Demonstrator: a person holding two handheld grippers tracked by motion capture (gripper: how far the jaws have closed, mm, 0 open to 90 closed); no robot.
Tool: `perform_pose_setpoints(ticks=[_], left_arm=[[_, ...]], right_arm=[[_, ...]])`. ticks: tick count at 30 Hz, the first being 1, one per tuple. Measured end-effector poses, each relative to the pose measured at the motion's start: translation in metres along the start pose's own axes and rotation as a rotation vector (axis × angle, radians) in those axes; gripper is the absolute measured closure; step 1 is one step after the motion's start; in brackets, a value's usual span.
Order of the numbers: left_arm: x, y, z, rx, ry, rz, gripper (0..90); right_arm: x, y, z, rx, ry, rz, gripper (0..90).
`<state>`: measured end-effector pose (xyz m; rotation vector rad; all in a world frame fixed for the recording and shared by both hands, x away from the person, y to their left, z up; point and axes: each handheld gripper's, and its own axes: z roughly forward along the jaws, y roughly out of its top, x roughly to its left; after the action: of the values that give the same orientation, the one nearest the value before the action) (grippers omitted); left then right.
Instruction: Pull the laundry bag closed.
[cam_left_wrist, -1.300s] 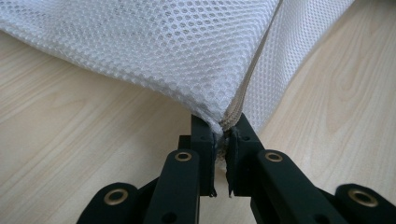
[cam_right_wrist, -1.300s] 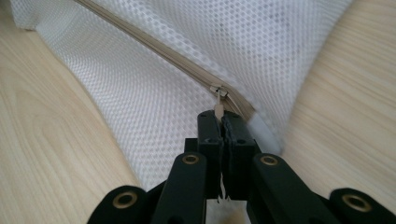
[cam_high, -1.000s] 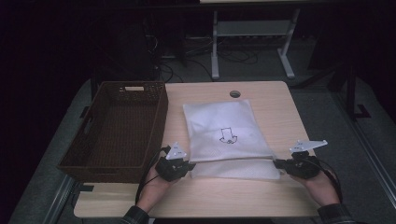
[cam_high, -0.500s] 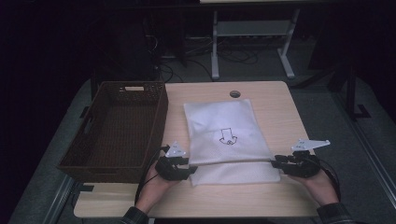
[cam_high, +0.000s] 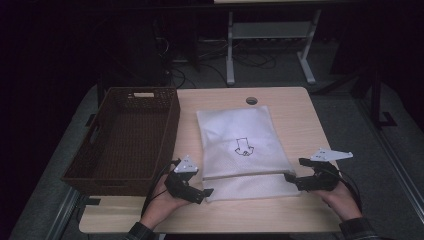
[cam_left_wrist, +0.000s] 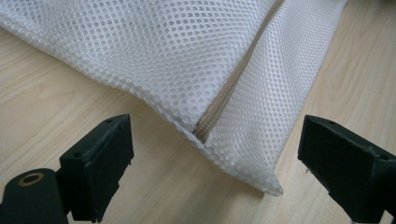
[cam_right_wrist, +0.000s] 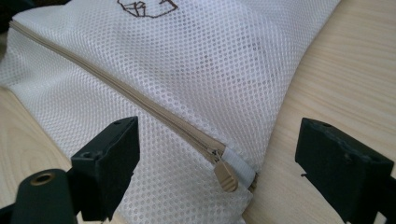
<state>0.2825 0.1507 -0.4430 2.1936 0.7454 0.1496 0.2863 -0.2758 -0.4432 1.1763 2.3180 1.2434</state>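
1. The left gripper (cam_left_wrist: 212, 163) has its jaws spread wide and holds nothing; in the left gripper view the near left corner of the mesh bag (cam_left_wrist: 187, 60) lies between them, apart from both, with the closed end of the zipper (cam_left_wrist: 233, 88) running into that corner

2. The right gripper (cam_right_wrist: 219, 172) is likewise wide open and empty; in the right gripper view the beige zipper pull (cam_right_wrist: 225, 177) and its small white fabric tab (cam_right_wrist: 240, 167) sit just ahead, between the jaws, touched by neither

3. From the high view the bag lies flat in the middle of the table (cam_high: 300, 107), its zippered edge toward the person, a small dark printed figure (cam_high: 243, 146) near its centre; a gripper sits at each near corner

4. Handling, as a judgement: the bag is thin open-weave mesh, so it looks very light, limp and likely to sag or fold when lifted by one point; it appears empty or nearly so. The mesh should give the jaws fair purchase, though a single layer may slip or bunch

5. Best holds look to be the reinforced spots: the seamed corner at the left, and the pull or tab at the right. Pinching the corner would steady the bag while the pull is drawn along the zipper

6. The brown woven basket (cam_high: 122, 137) stands empty just left of the bag, on the table's left side
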Motion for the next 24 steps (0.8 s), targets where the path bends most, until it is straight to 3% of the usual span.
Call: perform_pose_setpoints(ticks=[12,24], left_arm=[[-0.015,-0.015,-0.009,0.017,0.009,0.032,8.4],[-0.019,-0.036,-0.025,0.011,0.036,0.008,8.4]], right_arm=[[0.005,-0.023,-0.021,-0.005,-0.024,-0.004,12.7],[0.008,-0.044,-0.038,0.023,-0.036,-0.021,12.5]])
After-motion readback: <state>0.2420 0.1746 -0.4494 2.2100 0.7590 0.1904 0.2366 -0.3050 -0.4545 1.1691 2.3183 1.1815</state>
